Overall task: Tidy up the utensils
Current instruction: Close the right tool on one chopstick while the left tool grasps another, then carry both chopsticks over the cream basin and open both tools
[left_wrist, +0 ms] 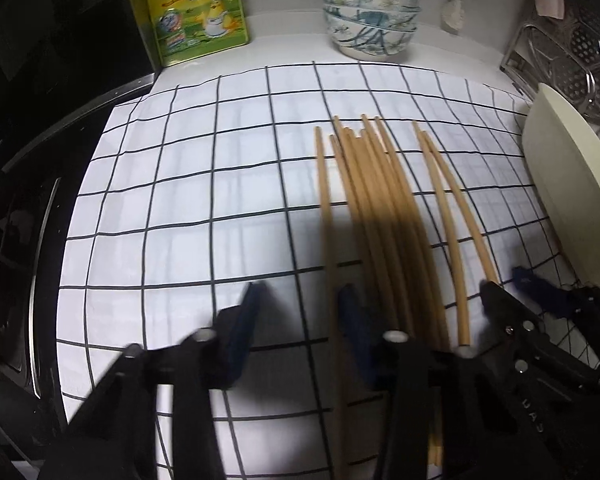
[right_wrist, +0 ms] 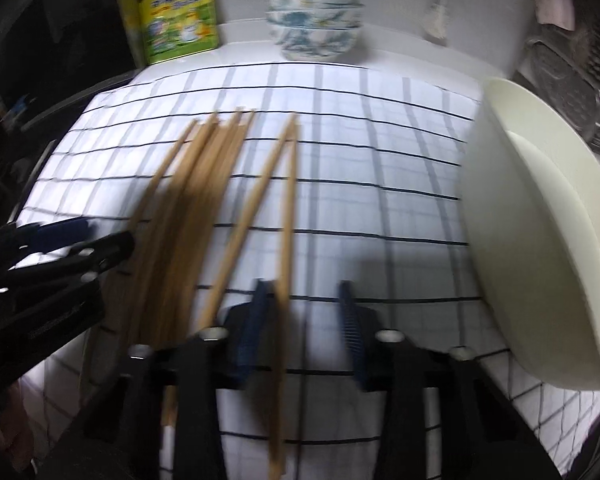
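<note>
The wooden chopsticks (left_wrist: 380, 200) are spread in a loose fan on the checked cloth (left_wrist: 200, 200), running from 6 o'clock up toward 1 o'clock in the left wrist view, with a separate pair lying toward 2 o'clock. The left gripper (left_wrist: 300, 320) is held with its jaws apart, one stick passing between them close to the right-hand finger. The right gripper (right_wrist: 304, 312) is likewise parted around a single stick, though contact cannot be told through the blur.

Trouble is likely if a round, smooth, slender stick is pinched off-centre – it may be rolled out or swung, and its overlapping neighbours scattered. The thin cloth could be snagged and dragged. The two grippers are placed near each other, so a collision is possible, and the glossy cream dish (left_wrist: 572, 200) at 3 o'clock could be knocked. The stacked glazed bowls (left_wrist: 370, 20) at 12 o'clock are well apart.
</note>
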`<state>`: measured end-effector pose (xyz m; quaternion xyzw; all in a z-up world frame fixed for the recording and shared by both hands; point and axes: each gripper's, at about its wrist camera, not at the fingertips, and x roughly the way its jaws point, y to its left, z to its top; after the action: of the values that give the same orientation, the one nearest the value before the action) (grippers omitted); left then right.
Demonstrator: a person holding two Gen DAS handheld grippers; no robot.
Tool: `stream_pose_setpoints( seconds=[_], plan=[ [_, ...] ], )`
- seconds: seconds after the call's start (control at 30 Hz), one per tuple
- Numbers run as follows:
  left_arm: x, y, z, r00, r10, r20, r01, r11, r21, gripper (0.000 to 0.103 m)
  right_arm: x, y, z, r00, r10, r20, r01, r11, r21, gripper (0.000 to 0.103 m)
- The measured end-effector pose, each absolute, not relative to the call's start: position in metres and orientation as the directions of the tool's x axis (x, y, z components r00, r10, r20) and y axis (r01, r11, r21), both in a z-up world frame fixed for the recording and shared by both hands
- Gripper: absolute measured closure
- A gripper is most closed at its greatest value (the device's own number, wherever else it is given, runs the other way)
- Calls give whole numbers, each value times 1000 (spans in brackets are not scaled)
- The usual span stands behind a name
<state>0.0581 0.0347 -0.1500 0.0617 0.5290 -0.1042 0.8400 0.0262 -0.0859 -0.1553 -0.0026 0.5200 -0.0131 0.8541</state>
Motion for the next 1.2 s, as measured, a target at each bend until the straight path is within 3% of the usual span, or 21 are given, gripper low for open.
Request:
stream_pose_setpoints(
  seconds=[0.07,0.33,0.6,0.9,1.2],
  plan=[
    [58,34,-149,407,-128,-905,245,969,-26,95,27,-82,-155,451,-24,-892,6,1000,-24,97],
    [55,46,-140,376,-157,-913,228,971,-73,96,22,-95,-134,470,53,-881,36,996,79,97],
    [42,24,-79,461,-199,-865,254,963,-86,96,9,-123,-79,550,129,-825,22,985,169,97],
    [45,-92,-19,493,-401,-772,442,880,-175,96,-6,-228,-34,611,35,-791,151,975,160,97],
    [57,-220,-36,405,-444,-799,549,817,-176,96,-4,-336,-52,577,-33,-816,275,949,156,97]
  ],
)
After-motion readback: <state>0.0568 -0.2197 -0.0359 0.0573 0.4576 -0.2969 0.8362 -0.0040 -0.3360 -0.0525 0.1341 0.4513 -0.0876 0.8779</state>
